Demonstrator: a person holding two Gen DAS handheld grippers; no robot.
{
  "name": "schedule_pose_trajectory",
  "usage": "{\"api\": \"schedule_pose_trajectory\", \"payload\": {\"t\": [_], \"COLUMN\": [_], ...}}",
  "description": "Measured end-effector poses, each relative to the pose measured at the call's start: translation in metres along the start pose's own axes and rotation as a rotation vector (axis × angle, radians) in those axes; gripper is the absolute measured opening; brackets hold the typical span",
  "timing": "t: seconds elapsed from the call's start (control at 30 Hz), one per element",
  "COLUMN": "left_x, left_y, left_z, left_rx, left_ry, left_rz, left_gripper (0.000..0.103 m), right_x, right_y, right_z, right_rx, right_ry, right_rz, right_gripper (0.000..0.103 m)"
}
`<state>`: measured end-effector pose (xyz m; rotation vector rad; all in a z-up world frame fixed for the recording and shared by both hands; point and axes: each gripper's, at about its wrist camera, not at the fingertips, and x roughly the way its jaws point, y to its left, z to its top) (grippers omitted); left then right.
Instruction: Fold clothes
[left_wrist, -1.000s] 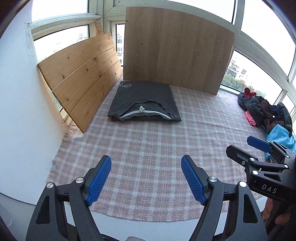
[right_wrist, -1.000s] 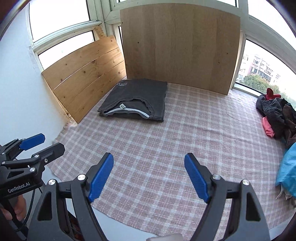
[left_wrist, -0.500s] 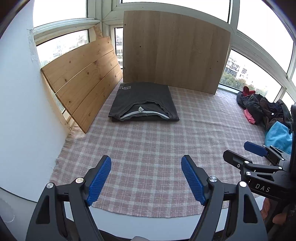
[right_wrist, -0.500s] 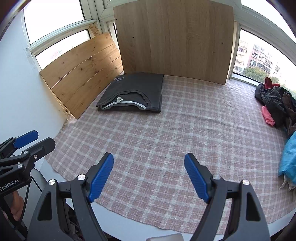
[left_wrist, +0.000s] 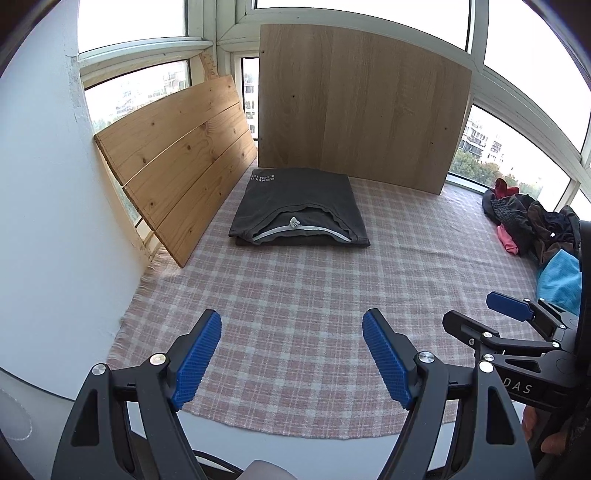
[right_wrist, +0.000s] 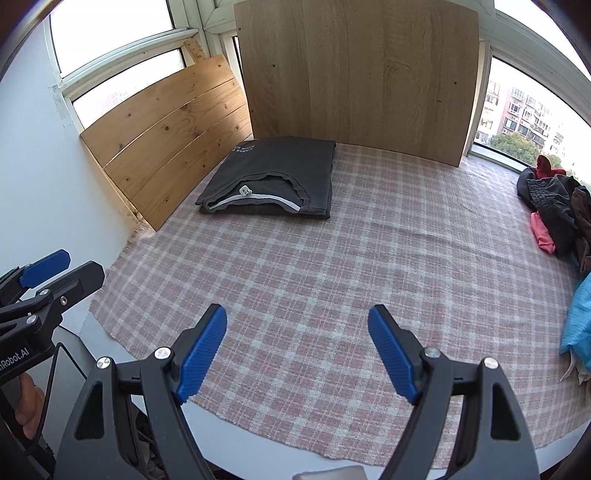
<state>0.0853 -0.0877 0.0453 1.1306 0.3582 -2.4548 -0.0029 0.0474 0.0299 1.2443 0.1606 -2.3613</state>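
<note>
Our left gripper (left_wrist: 291, 354) and right gripper (right_wrist: 297, 350) hover with jaws spread, holding nothing. Reaching into the pile (right_wrist: 554, 210), we risk snagging several garments together.

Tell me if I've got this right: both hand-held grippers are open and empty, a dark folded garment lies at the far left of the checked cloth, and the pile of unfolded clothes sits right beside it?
Not quite. The pile of unfolded clothes sits at the far right edge of the checked cloth, well apart from the dark folded garment, as the right wrist view shows. The rest holds: the left hand-held gripper and right hand-held gripper are both open and empty.
</note>
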Motion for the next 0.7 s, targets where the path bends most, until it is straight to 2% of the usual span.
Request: {"api": "schedule_pose_trajectory", "payload": {"t": [0.33, 0.7], "left_x": [0.003, 0.002], "left_y": [0.007, -0.003], "left_z": [0.003, 0.004], "left_rx": [-0.033, 0.006], "left_ry": [0.006, -0.009], "left_rz": [-0.013, -0.051], "left_gripper": [0.077, 0.078], "right_x": [0.003, 0.008], "right_y": [0.0, -0.001], "right_z": [0.003, 0.003], "right_rx": [0.0, 0.007], "right_ry": [0.008, 0.024], "right_rz": [0.009, 0.008], "right_gripper": [0.079, 0.079]}}
